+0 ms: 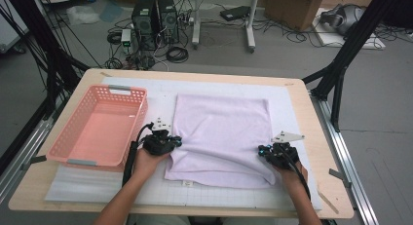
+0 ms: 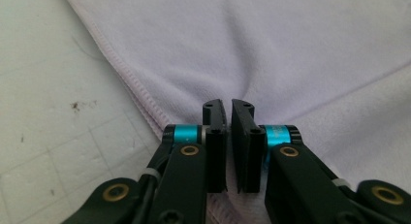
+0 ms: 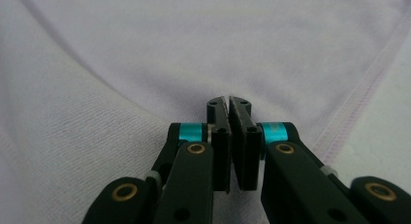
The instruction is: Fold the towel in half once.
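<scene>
Both tongs, left (image 1: 171, 141) and right (image 1: 265, 151), pinch towel (image 1: 221, 132) edges; forearms angled inward.

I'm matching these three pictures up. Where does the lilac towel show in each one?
High view: the lilac towel lies spread mid-table, right of the pink basket.
Left gripper view: it fills the upper right, its stitched hem slanting down to the left gripper.
Right gripper view: it fills most of the frame, pinched at the right gripper.
Shared landmark: the stitched hem.
</scene>
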Action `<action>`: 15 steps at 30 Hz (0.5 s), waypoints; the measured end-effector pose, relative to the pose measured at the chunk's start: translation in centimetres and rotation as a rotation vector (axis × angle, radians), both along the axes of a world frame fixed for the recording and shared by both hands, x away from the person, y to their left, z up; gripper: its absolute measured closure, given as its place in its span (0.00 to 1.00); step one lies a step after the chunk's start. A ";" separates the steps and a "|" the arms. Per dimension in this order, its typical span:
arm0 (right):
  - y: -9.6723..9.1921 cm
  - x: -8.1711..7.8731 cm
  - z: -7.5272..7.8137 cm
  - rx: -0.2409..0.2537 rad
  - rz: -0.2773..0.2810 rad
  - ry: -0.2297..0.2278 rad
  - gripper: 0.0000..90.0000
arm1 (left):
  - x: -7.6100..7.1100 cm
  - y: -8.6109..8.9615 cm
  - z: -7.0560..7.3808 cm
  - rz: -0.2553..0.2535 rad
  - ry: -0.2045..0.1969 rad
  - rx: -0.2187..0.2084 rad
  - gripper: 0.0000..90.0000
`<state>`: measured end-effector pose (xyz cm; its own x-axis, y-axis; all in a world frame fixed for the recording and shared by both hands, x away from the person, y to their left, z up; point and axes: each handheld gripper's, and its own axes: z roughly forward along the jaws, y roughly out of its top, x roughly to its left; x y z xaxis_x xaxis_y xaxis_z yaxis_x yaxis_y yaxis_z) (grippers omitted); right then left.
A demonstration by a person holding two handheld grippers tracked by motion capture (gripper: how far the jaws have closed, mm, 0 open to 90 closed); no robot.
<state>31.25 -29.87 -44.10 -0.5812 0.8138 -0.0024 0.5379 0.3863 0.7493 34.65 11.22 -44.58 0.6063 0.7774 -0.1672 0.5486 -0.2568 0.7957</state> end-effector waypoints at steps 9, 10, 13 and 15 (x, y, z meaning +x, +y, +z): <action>0.2 2.3 0.3 -0.018 -0.093 -0.103 0.97 | 2.3 -0.1 0.4 0.103 -0.033 -0.066 0.95; 0.3 2.7 0.2 -0.021 -0.101 -0.109 0.97 | 2.6 -0.2 0.3 0.109 -0.041 -0.065 0.95; 0.5 3.3 0.3 -0.026 -0.121 -0.118 0.93 | 2.9 -0.3 0.2 0.138 -0.062 -0.044 0.91; 0.4 3.0 0.5 -0.009 -0.136 -0.123 0.80 | 2.8 0.0 0.4 0.146 -0.043 -0.066 0.73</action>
